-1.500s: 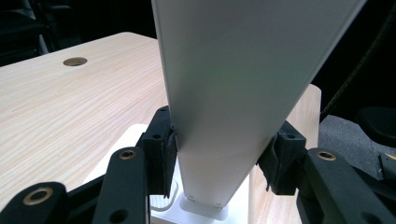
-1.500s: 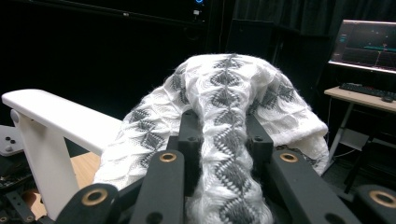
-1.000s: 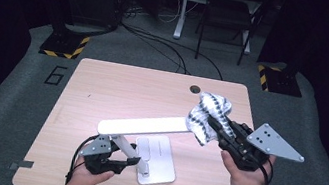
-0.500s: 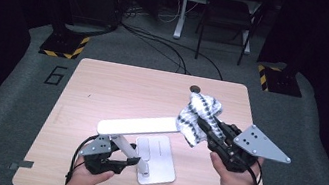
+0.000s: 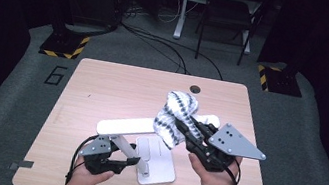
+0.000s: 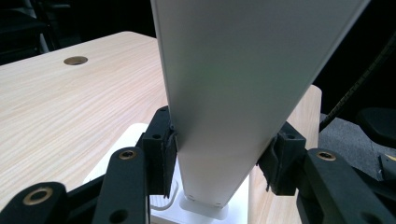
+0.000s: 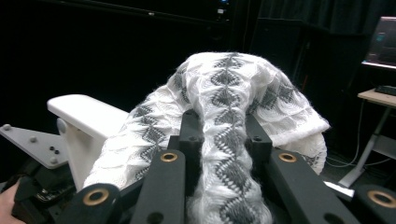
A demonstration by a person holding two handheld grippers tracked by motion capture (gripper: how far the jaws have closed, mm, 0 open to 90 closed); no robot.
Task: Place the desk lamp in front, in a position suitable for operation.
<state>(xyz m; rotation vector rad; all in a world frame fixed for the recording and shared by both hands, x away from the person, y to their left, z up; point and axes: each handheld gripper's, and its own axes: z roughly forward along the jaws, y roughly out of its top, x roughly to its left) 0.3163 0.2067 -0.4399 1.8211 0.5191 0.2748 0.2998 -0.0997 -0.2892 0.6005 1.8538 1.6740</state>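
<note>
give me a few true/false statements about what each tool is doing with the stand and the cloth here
1. The right tool is shut on the patterned cloth. True.
2. The left tool clamps the white stand's arm between its jaws. True.
3. The cloth is plain red. False: it is white with a grey diamond pattern.
4. The cloth lies flat on the table. False: it is held up above the table, over the stand's arm.
5. The stand's base rests on the table. True.
6. The left tool holds the cloth. False: it grips the stand's arm.
</note>
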